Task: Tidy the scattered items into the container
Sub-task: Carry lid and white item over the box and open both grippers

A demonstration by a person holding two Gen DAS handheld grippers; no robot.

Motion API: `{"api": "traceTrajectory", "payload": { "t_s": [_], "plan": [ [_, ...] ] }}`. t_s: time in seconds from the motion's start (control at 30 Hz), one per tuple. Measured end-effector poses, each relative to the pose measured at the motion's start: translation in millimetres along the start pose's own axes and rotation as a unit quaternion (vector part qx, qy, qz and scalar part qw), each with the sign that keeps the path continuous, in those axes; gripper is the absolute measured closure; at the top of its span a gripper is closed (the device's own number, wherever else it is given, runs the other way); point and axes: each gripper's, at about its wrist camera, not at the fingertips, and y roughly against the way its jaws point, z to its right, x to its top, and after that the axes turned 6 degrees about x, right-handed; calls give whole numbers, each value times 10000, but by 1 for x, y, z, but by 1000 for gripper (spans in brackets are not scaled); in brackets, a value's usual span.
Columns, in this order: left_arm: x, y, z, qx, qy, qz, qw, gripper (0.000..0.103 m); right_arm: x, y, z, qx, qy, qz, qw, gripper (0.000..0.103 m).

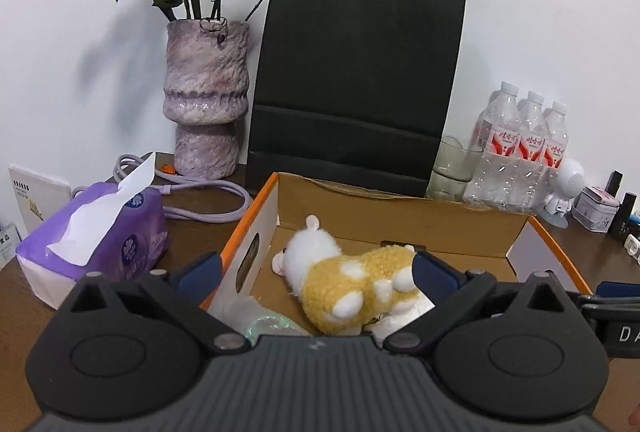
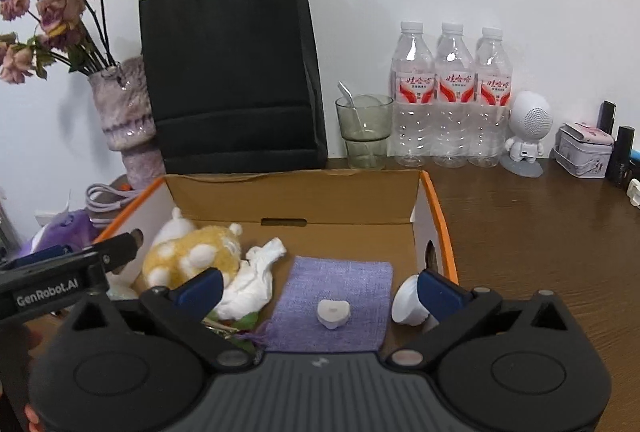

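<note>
An open cardboard box (image 1: 256, 216) with an orange rim holds the items. A yellow and white plush toy (image 1: 348, 280) lies inside it, between the wide-apart fingers of my left gripper (image 1: 316, 264), which is open. In the right wrist view, my right gripper (image 2: 320, 286) is open over a purple cloth pouch (image 2: 360, 280) with a small white piece (image 2: 333, 313) on it. A white cup-shaped item (image 2: 406, 302) sits against the right finger. Crumpled white tissue (image 2: 256, 280) lies beside the plush toy (image 2: 192, 256). The left gripper's body (image 2: 80, 272) shows at the left.
Behind the box stand a black paper bag (image 1: 356, 84), a purple vase (image 1: 206, 100) of dried roses, a glass (image 2: 363, 130) with a spoon and three water bottles (image 2: 452, 92). A purple tissue pack (image 1: 100, 236) and cable lie left. A white figurine (image 2: 526, 132) and tin (image 2: 586, 150) stand right.
</note>
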Motion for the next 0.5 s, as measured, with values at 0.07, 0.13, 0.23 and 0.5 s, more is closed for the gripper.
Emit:
{"api": "traceTrajectory", "payload": {
  "t_s": [0.07,0.13,0.23,0.5],
  "plan": [
    [0,0,0,3,-10,12,10000,0,0,0,1,12,-6,6,10000,0],
    [0,-1,0,1,-13,0,10000,0,-1,1,1,11,4,16,10000,0],
    [-1,-1,1,24,-16,-23,10000,0,-2,4,1,19,-12,25,10000,0],
    [-1,2,2,-17,-32,-51,10000,0,-2,6,-2,35,12,16,10000,0]
  ]
}}
